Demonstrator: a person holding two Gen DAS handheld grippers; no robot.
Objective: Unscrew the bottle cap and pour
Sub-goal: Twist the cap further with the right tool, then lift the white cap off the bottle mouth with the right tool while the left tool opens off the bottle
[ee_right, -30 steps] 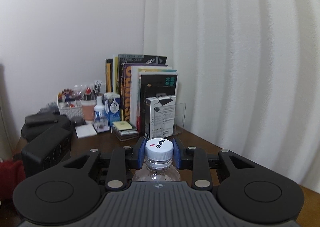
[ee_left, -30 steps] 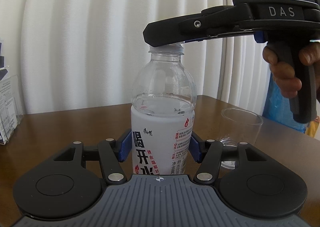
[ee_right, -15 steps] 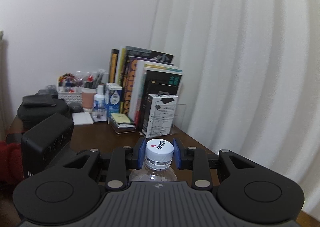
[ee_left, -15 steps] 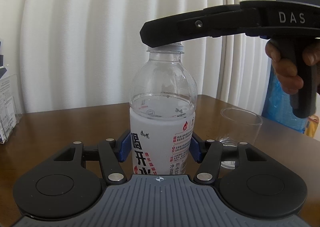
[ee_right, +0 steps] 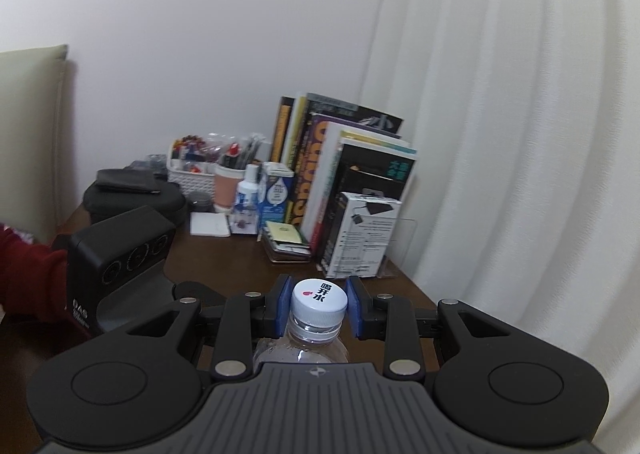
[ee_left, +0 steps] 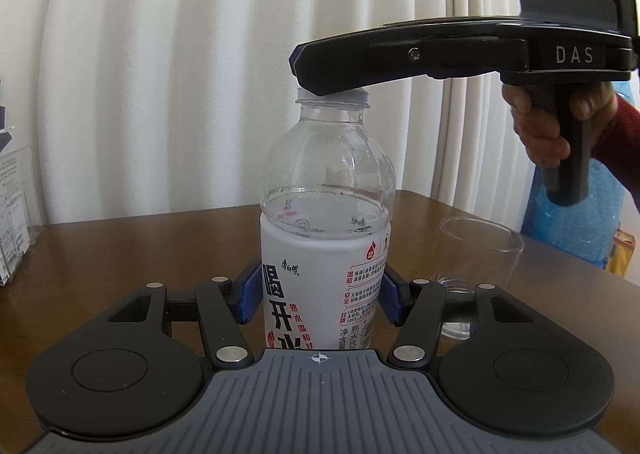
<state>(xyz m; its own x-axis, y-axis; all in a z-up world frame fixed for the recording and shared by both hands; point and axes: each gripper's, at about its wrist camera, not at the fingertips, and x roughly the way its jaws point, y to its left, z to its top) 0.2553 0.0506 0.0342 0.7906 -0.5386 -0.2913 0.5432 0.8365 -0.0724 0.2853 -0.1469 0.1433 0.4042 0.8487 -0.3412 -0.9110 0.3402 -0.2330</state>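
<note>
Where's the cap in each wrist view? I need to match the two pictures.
Left wrist: cap sits upper centre, on top of the bottle, mostly hidden under the right gripper; only its lower rim shows.
Right wrist: cap sits lower centre, seen from above, between the blue pads.
Shared landmark: the bottle neck just under the cap, visible in both.

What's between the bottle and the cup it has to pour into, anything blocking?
Nothing visible. The clear cup stands apart from the bottle with only bare table between. The cap is on, gripped by the right gripper; the left gripper clamps the body.
</note>
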